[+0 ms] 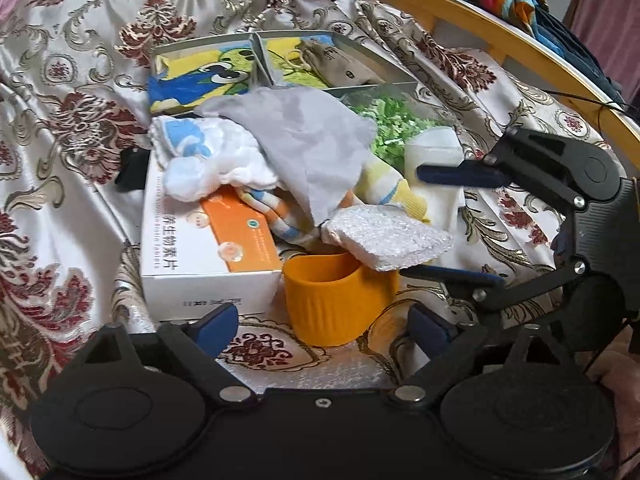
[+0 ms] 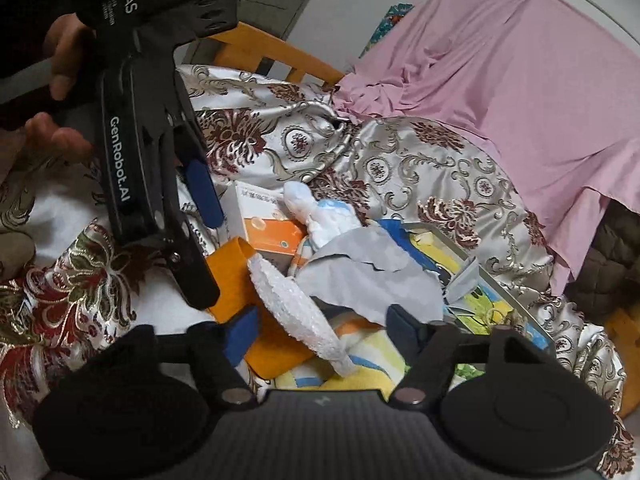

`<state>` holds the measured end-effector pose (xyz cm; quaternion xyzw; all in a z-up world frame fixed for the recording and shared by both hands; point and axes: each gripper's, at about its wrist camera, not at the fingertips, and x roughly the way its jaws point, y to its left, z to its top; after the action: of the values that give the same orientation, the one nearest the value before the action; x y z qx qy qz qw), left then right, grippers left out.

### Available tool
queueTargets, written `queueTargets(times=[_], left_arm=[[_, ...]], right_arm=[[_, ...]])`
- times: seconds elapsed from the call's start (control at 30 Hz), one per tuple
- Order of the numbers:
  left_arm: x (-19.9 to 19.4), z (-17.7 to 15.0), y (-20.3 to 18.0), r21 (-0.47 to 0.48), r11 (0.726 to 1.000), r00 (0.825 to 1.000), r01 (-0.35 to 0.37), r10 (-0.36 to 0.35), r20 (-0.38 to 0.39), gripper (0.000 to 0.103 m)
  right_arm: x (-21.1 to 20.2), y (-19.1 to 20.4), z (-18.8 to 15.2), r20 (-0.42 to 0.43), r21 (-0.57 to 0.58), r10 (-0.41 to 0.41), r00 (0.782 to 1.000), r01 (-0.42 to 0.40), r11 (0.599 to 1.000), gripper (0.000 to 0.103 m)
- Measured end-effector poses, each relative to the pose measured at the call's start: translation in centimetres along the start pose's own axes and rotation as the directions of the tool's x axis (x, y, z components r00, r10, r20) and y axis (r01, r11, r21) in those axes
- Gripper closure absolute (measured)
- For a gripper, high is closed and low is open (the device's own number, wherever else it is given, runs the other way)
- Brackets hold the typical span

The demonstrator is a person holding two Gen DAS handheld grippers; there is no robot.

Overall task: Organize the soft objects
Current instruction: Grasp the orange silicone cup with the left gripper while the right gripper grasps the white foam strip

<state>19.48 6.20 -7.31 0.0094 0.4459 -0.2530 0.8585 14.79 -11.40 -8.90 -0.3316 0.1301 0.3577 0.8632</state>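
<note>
A heap of soft things lies on a patterned bedspread: a grey cloth point(image 1: 304, 148), a white and blue towel point(image 1: 208, 160), a striped sock point(image 1: 392, 192) and a white spongy pad point(image 1: 388, 240). The pad rests on the rim of an orange cup point(image 1: 340, 300). My left gripper point(image 1: 320, 328) stands open, one finger on each side of the cup, not touching it. My right gripper point(image 2: 322, 334) is open around the pad point(image 2: 296, 312), and its pads do not press on it. From the left wrist it point(image 1: 412, 224) reaches in from the right.
The heap partly lies on a white and orange box point(image 1: 192, 248). Behind it is a metal divided tray point(image 1: 332, 36) holding a drawstring pouch point(image 1: 340, 64). A wooden bed rail point(image 1: 460, 8) curves along the back right. A pink sheet point(image 2: 520, 80) hangs beyond the bedspread.
</note>
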Motion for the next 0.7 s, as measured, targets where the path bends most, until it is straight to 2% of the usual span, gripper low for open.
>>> queueTargets(times=[0.07,0.27,0.33,0.4,0.47,0.53,0.7], left_arm=[[0.16,0.05,0.13,-0.001,1.000,1.000,0.012,-0.012,0.005,0.014],[0.55,0.06,0.41,-0.012,0.998,0.998,0.061,-0.061,0.010,0.022],[0.58,0.04,0.43,-0.014,0.997,0.997,0.073,-0.073,0.012,0.031],[0.63,0.06,0.49,-0.022,0.996,0.996,0.090,-0.090,0.014,0.040],[0.68,0.02,0.49,-0.027,0.996,0.997,0.080,-0.079,0.014,0.044],[0.67,0.03,0.67,-0.036,0.997,0.998,0.067,-0.066,0.015,0.054],[0.43,0.07,0.72,-0.035,0.998,0.998,0.061,-0.060,0.026,0.060]], right_arm=[[0.09,0.13,-0.06,0.000,0.000,0.010,1.000,-0.010,1.000,0.050],[0.01,0.37,-0.06,0.018,0.005,0.027,0.999,-0.027,1.000,0.068],[-0.01,0.42,-0.05,0.020,0.007,0.030,0.999,-0.031,1.000,0.076],[-0.05,0.38,-0.11,0.021,0.013,0.037,0.999,-0.038,0.999,0.078],[-0.17,0.36,-0.08,0.025,0.020,0.042,0.999,-0.043,0.999,0.081],[-0.34,0.35,-0.03,0.026,0.025,0.043,0.999,-0.043,0.999,0.082],[-0.52,0.00,0.11,0.029,0.044,0.035,0.999,-0.036,0.998,0.085]])
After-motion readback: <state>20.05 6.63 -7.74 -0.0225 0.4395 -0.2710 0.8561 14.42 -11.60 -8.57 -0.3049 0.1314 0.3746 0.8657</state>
